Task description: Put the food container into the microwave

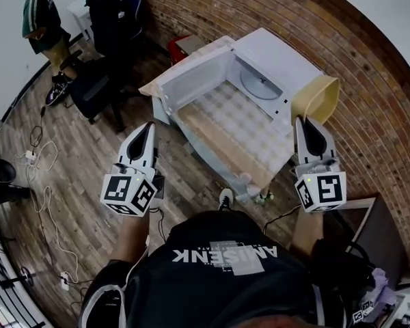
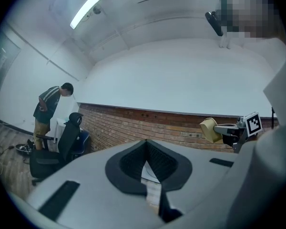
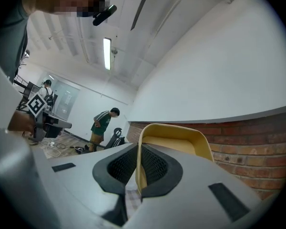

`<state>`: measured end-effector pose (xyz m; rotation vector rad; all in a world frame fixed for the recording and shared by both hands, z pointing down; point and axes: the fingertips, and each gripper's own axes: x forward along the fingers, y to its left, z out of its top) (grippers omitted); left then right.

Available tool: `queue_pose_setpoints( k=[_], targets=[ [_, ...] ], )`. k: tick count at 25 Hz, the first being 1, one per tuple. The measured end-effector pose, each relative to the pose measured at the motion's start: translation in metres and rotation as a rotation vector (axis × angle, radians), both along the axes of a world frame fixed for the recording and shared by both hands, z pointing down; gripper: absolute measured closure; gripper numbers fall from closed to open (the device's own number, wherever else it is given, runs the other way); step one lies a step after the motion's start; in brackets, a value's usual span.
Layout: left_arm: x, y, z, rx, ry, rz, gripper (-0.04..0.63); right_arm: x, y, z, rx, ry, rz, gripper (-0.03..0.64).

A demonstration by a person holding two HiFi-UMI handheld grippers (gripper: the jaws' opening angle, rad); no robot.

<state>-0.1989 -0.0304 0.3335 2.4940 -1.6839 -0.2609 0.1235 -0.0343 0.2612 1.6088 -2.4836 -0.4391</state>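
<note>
Right tongs point(image 1: 306, 123) are clamped on one wall of the food container point(image 1: 319, 98), which hangs in the air just right of the microwave point(image 1: 277, 55). My left tongs point(image 1: 147, 130) are together and empty, off to the near left of the tabletop point(image 1: 236, 134). The door point(image 1: 191, 74) stands wide to the left, cavity facing me. Here's how I'd play it: swing the container left to the opening, hold it level, clear the frame, and set it down on the turntable before I let go. It's pinched by one thin wall, so I expect it to tip. Go slow.
</note>
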Motion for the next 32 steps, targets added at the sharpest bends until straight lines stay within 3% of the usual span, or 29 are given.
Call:
queue_pose_setpoints(
  k=[22, 28, 32],
  targets=[
    [0.178, -0.163, -0.022, -0.018, -0.106, 0.125, 0.584, 0.148, -0.133, 0.001, 0.002, -0.022, 0.025, 0.566],
    [0.217, -0.194, -0.014, -0.058, -0.123, 0.182, 0.584, 0.167, -0.155, 0.012, -0.021, -0.021, 0.031, 0.566],
    [0.223, -0.215, -0.007, -0.062, -0.114, 0.222, 0.584, 0.164, -0.169, 0.02, -0.025, -0.033, 0.055, 0.566]
  ],
)
